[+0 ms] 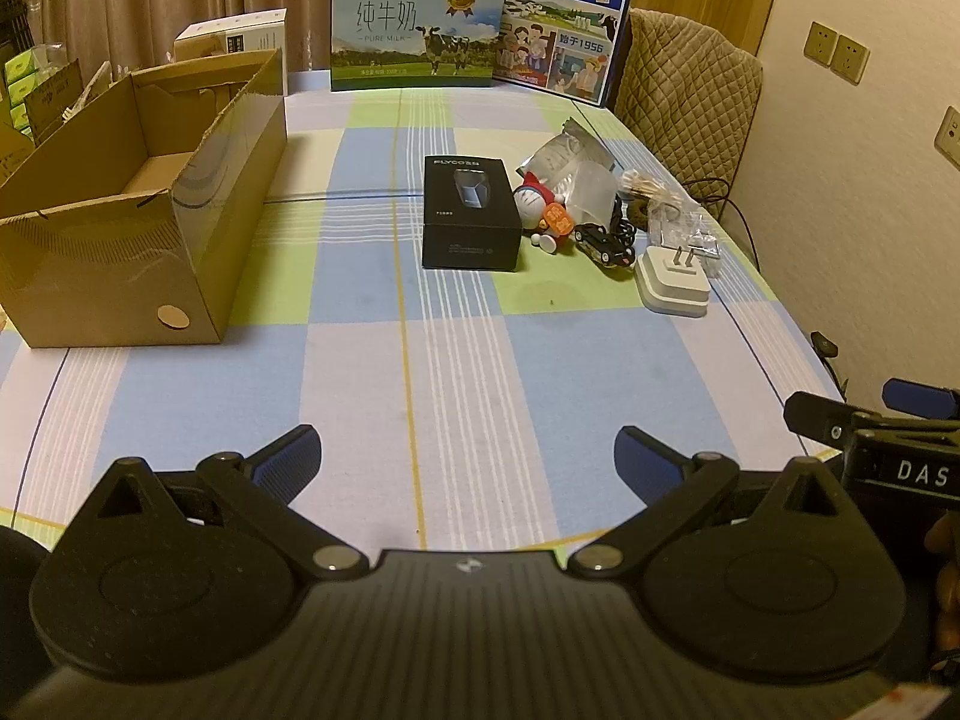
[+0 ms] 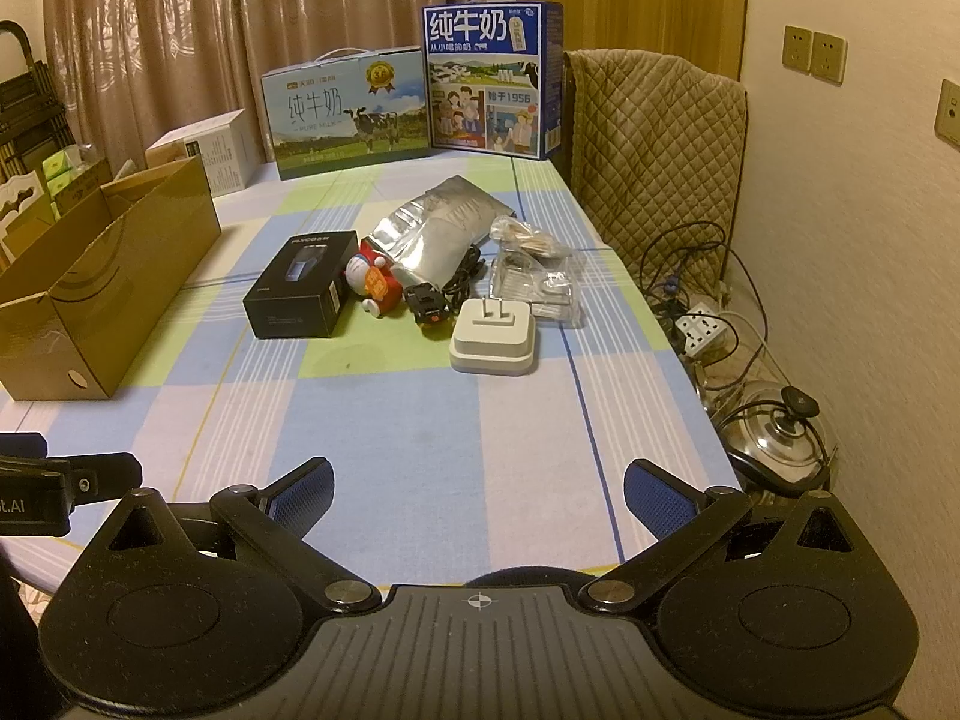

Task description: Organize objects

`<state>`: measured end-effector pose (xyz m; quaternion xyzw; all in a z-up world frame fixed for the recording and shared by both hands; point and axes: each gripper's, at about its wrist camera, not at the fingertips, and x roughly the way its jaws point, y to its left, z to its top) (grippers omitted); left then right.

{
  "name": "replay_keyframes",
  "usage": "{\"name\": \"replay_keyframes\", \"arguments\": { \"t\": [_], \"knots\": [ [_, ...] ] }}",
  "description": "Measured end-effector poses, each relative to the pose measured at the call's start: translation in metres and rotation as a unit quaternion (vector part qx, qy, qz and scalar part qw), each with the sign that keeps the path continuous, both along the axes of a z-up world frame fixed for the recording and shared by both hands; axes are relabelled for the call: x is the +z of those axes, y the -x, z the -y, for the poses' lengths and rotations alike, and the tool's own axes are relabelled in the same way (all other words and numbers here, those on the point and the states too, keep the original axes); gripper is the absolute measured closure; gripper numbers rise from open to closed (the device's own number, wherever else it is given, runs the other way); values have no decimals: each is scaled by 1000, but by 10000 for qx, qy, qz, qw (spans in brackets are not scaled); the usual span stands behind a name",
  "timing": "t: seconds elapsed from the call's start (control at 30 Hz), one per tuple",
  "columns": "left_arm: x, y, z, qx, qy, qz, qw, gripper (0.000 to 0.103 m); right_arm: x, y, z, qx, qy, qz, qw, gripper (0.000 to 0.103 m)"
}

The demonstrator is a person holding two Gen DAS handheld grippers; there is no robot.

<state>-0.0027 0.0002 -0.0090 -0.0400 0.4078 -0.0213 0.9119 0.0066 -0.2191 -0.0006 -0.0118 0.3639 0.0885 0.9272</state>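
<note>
We held left gripper (image 1: pixel 467 456) and right gripper (image 2: pixel 477 489) spread wide, empty; black box (image 1: pixel 470 213) sat mid-tabletop (image 1: pixel 360 390) beside cardboard box (image 1: pixel 144 210); judged it rigid, light, graspable across sides

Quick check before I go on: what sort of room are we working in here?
Probably a home dining or living room: a table under a checked cloth, curtains behind it, a quilt-covered chair, milk gift boxes and a cooking pot on the floor.

- Two milk cartons (image 1: pixel 417 30) (image 1: pixel 561 21) upright at table's far edge
- Quilted chair (image 2: pixel 657 150) beside table
- Power strip (image 2: pixel 705 330), pot lid (image 2: pixel 774 438) on floor
- Curtains (image 2: pixel 210 30) behind
</note>
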Motion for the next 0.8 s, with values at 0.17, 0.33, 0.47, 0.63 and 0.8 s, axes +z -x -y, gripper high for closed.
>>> {"name": "replay_keyframes", "arguments": {
  "t": [0.17,0.33,0.47,0.63,0.8],
  "knots": [
    [0,0,0,-3,8,-10,10000,1,0,0,0,0,1,-4,10000,2],
    [-2,-1,-2,14,34,-46,10000,1,1,1,0,-14,-11,3,10000,2],
    [0,-3,-5,12,106,-47,9999,1,-2,1,3,-38,-31,-6,10000,2],
    [4,-10,-11,43,100,-40,9999,1,6,-5,7,-82,-236,-56,9997,2],
    [8,-26,-20,114,172,-31,9998,1,25,-18,9,-71,-424,50,9991,2]
  ]
}}
